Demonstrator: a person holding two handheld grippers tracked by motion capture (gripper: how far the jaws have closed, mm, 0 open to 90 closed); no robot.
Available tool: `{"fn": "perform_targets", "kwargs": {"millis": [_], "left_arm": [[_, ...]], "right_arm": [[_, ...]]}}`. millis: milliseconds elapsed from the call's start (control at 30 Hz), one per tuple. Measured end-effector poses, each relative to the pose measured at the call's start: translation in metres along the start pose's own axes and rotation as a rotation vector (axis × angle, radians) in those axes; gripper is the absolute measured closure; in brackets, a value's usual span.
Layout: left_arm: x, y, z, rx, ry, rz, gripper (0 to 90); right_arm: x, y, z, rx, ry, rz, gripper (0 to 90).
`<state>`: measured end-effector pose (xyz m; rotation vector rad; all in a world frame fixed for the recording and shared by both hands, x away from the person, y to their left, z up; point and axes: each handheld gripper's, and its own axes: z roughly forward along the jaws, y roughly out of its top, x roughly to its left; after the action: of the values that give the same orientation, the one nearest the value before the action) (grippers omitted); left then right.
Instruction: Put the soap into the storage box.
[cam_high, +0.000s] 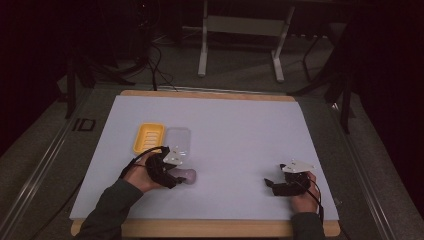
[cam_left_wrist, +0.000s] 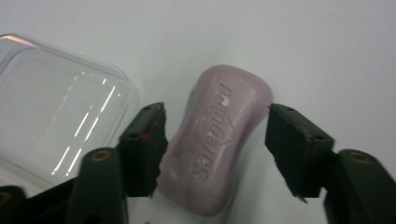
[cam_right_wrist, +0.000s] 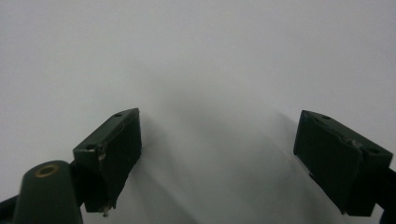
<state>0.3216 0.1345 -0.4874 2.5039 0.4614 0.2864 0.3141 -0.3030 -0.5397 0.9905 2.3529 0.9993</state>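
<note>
In the high view the left tongs (cam_high: 176, 175) sit at the pink soap bar (cam_high: 188, 175), at 5 o'clock from the yellow tray (cam_high: 148, 137) and clear lid (cam_high: 178, 138).

In the left gripper view the jaws stand wide around the soap; the left one looks to touch it, the right stands apart.

In the right gripper view the right tongs (cam_right_wrist: 217, 156) gape over the bare surface (cam_right_wrist: 210, 56).

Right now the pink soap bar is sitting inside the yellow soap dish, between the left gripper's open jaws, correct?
Not quite. The pink soap bar lies on the bare table, as the left gripper view shows, between the left gripper's open jaws. The yellow soap dish stands apart.
</note>
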Motion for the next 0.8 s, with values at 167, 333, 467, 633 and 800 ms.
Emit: {"fn": "perform_targets", "kwargs": {"millis": [167, 333, 467, 633, 800], "left_arm": [[0.007, -0.001, 0.006, 0.005, -0.032, 0.006, 27.2], [0.008, -0.003, 0.011, 0.014, -0.071, 0.027, 27.0], [0.008, 0.001, 0.017, 0.055, -0.076, 0.074, 25.5], [0.008, 0.005, 0.024, 0.102, -0.084, 0.115, 24.9], [0.007, 0.006, 0.028, 0.125, -0.096, 0.139, 25.2]], "right_arm": [[-0.001, 0.000, 0.000, 0.001, 0.006, 0.005, 14.9], [-0.001, 0.000, 0.000, 0.002, 0.006, 0.008, 14.9], [-0.001, 0.000, 0.001, 0.003, 0.010, 0.008, 14.9], [-0.001, 0.000, 0.001, 0.004, 0.013, 0.011, 14.9], [-0.001, 0.000, 0.001, 0.004, 0.013, 0.011, 14.9]]}}
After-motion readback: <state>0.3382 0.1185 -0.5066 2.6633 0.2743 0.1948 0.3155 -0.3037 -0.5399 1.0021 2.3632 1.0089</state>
